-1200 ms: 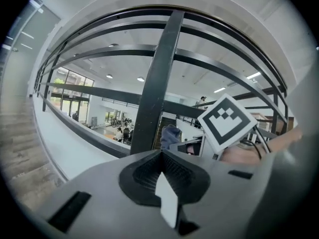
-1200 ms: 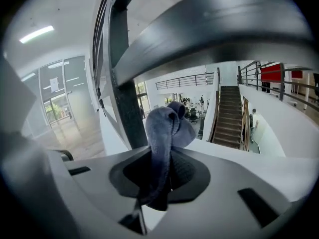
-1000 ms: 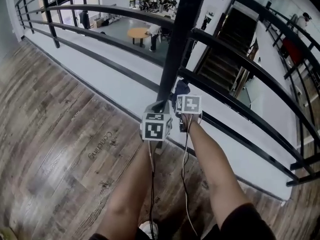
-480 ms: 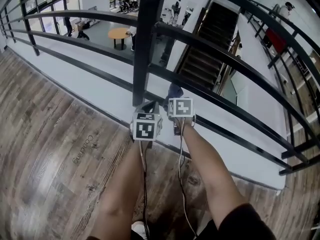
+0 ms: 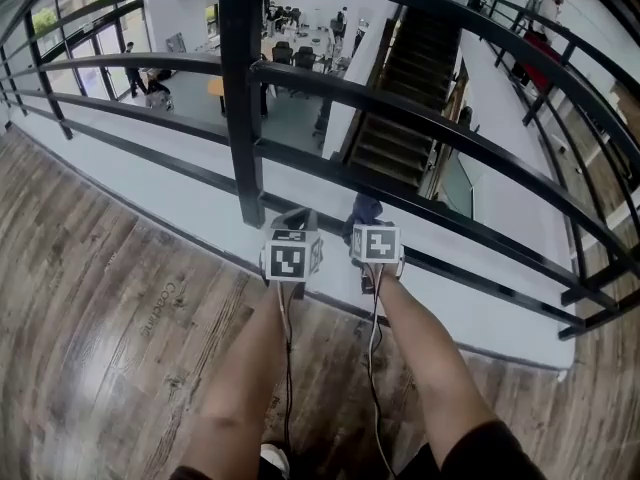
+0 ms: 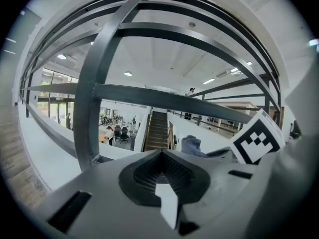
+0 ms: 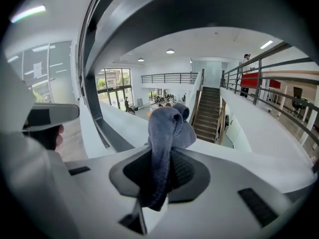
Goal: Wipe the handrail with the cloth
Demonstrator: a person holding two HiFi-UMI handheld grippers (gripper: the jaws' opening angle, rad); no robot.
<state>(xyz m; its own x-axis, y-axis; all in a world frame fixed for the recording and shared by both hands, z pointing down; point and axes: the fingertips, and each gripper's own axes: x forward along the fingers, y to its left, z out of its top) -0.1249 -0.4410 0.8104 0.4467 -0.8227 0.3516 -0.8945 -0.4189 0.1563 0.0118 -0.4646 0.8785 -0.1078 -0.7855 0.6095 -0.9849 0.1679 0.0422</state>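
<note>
The handrail is a black metal railing with a thick upright post [image 5: 242, 98] and long horizontal bars [image 5: 470, 138]. My right gripper [image 5: 366, 220] is shut on a blue-grey cloth [image 5: 366, 206], which it holds at the lower bars just right of the post. In the right gripper view the cloth [image 7: 167, 133] sticks up from between the jaws of my right gripper [image 7: 162, 171], under a dark bar [image 7: 199, 9]. Whether the cloth touches a bar I cannot tell. My left gripper [image 5: 297, 218] is close beside it on the left. Its jaws [image 6: 162, 158] are shut on nothing. The cloth [image 6: 193, 146] also shows in the left gripper view.
A wood-plank floor [image 5: 110, 298] lies on my side of the railing, bounded by a white ledge [image 5: 470, 308] under the bars. Beyond the railing there is a drop to a lower hall with a staircase [image 5: 395, 118]. Cables [image 5: 375, 368] trail from both grippers along the person's forearms.
Both grippers with the cloth have shifted right along the railing, away from the post. The post now stands to their left, and the left gripper is no longer at its foot.
</note>
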